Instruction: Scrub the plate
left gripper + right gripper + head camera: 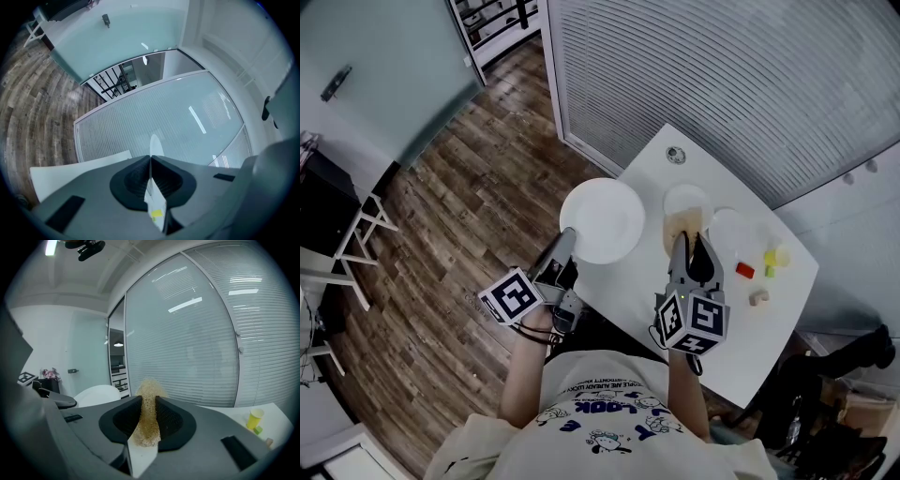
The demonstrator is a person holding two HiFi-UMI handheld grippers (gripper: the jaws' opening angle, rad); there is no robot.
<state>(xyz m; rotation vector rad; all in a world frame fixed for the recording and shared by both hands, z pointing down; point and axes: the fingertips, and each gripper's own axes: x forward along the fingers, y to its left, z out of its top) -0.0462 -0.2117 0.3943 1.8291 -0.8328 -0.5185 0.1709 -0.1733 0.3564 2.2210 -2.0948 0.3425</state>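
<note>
Left gripper (pixel 566 246) jaws clamped on near rim of plate (pixel 605 217). Plate at left edge of table (pixel 727 323), partly overhanging, face up, roughly level; round, so no long axis. Right gripper (pixel 692 246) jaws pinched on tan scrubber (pixel 682 228). Scrubber long axis runs along jaws, tip past fingertips, pointing away from person, just right of plate, apart from it

Plate (pixel 602 220) rim partly behind left tongs (pixel 568 241); tiny coloured pieces (pixel 745 270) indistinct

one round white plate (pixel 605 220), one tan fibrous scrub pad (pixel 680 228), one white table (pixel 750 328), two grey grippers, a left gripper (pixel 569 236) and a right gripper (pixel 690 240), four small coloured toy pieces (pixel 745 270).
</note>
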